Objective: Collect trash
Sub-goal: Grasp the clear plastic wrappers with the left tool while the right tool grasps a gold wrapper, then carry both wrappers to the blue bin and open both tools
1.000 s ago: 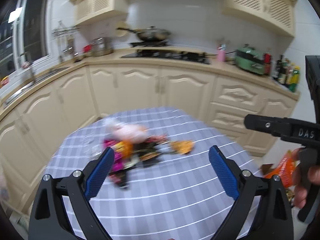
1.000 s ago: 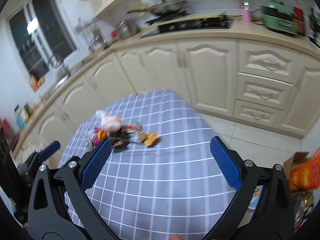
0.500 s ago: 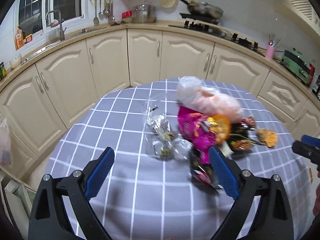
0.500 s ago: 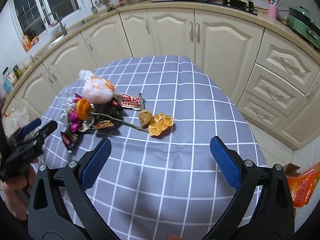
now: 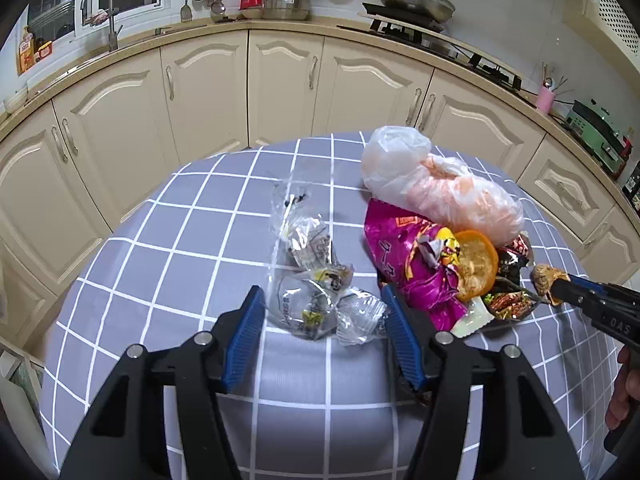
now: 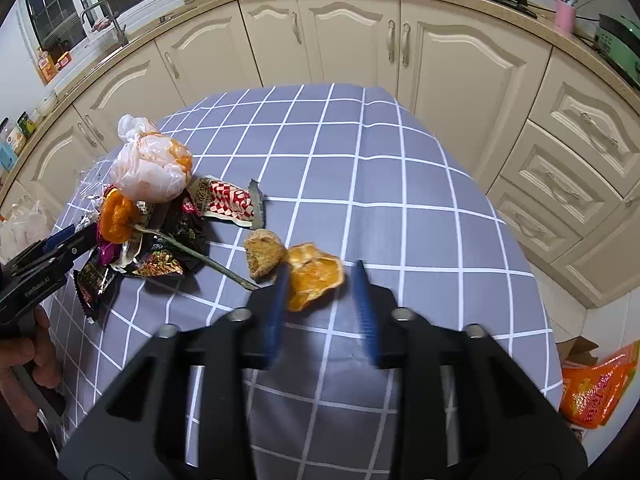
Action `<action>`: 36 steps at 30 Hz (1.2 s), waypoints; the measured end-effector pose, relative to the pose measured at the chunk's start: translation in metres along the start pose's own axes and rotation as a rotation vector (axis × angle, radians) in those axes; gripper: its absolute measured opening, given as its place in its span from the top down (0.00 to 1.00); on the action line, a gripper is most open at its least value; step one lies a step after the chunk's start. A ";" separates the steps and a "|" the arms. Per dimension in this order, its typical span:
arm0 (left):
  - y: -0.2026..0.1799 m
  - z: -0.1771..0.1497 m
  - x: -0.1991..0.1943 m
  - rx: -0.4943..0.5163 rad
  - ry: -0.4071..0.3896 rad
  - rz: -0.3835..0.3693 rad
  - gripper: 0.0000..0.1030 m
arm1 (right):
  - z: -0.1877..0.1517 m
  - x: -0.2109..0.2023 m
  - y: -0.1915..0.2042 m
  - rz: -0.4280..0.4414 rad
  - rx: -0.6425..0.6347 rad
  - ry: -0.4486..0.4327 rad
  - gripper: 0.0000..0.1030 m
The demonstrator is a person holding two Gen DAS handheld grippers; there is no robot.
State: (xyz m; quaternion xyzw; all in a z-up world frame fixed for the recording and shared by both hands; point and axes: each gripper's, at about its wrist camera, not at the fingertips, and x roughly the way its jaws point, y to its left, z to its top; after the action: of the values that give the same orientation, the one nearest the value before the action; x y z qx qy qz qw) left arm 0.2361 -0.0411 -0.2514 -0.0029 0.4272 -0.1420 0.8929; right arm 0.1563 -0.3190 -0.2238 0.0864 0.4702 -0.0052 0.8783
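Observation:
A pile of trash lies on the grey checked tablecloth [image 5: 208, 240]. In the left wrist view my left gripper [image 5: 322, 318] is open around crumpled clear wrappers [image 5: 316, 304]. To their right lie a magenta snack bag [image 5: 404, 260], an orange peel [image 5: 476, 264] and a white plastic bag [image 5: 440, 192]. In the right wrist view my right gripper [image 6: 320, 284] is open and narrowing around an orange peel [image 6: 314, 274], its blue fingers blurred. A brown crust [image 6: 262, 256], a stem [image 6: 200, 254] and dark wrappers [image 6: 168, 248] lie to its left.
Cream kitchen cabinets [image 5: 280, 84] curve behind the round table. An orange bag [image 6: 592, 384] and a cardboard box sit on the floor at the table's right. The left gripper shows at the left edge of the right wrist view [image 6: 44, 256].
Both grippers have come down closer to the table. The left jaws have narrowed around the clear wrappers. The right jaws have narrowed around the orange peel and are still moving.

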 end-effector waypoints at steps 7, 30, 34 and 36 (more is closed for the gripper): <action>0.008 -0.017 -0.022 -0.013 -0.023 0.012 0.43 | -0.015 -0.028 -0.011 0.037 0.061 -0.047 0.92; -0.033 -0.083 -0.113 0.033 -0.087 -0.133 0.52 | -0.074 -0.113 -0.035 0.150 0.143 -0.142 0.92; -0.086 -0.080 -0.132 0.141 -0.107 -0.224 0.52 | -0.084 -0.135 -0.065 0.142 0.203 -0.183 0.92; -0.112 -0.077 -0.136 0.182 -0.113 -0.274 0.52 | -0.090 -0.147 -0.082 0.129 0.234 -0.205 0.92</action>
State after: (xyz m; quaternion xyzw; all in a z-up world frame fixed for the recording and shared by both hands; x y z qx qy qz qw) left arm 0.0681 -0.1051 -0.1821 0.0118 0.3573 -0.3002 0.8843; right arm -0.0073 -0.3965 -0.1634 0.2169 0.3678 -0.0123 0.9042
